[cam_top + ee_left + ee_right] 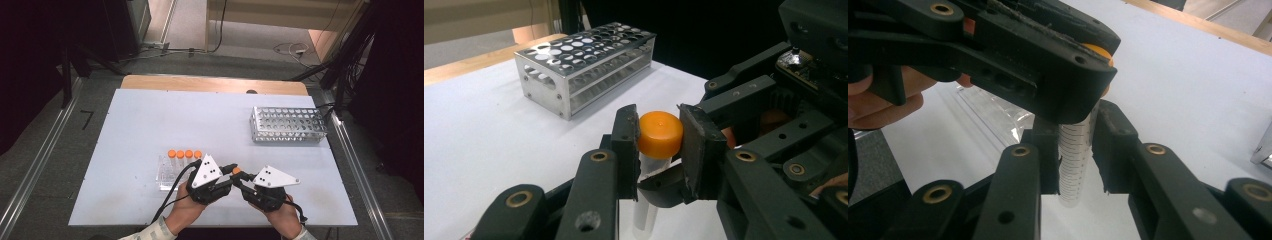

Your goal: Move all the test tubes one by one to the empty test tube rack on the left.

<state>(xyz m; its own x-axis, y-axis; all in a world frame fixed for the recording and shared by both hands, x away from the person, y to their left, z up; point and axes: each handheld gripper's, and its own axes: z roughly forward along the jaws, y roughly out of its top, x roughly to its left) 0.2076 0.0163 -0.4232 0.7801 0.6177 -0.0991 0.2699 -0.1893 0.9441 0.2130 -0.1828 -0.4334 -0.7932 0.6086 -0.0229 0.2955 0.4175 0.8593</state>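
Black jaws of the left gripper clamp the orange cap of a clear graduated tube, one pad on each side of the cap, with the tube body hanging below them. Just under that grip, the right gripper brackets the tube's ruled barrel; its jaws stand slightly apart, and whether the pads still press the plastic cannot be told. Both grippers meet in the near middle of the table, tips almost touching, the tube held off the surface between them. Beside the left gripper, on its outer side, lies a clear tray carrying four more orange-capped tubes in a row. Well beyond the right gripper, toward the table's far corner, stands a perforated metal rack, empty as far as can be seen.

Handling, as judged: the tube appears light and rigid, thin-walled plastic with a smooth, likely slippery barrel. The ridgeless cap gives a short, firm purchase but may turn or pull off if twisted. The barrel just below the cap offers the steadier hold, since a grip there keeps the tube upright for lowering into a rack hole. Squeezing hard seems unnecessary and could flip the tube sideways.
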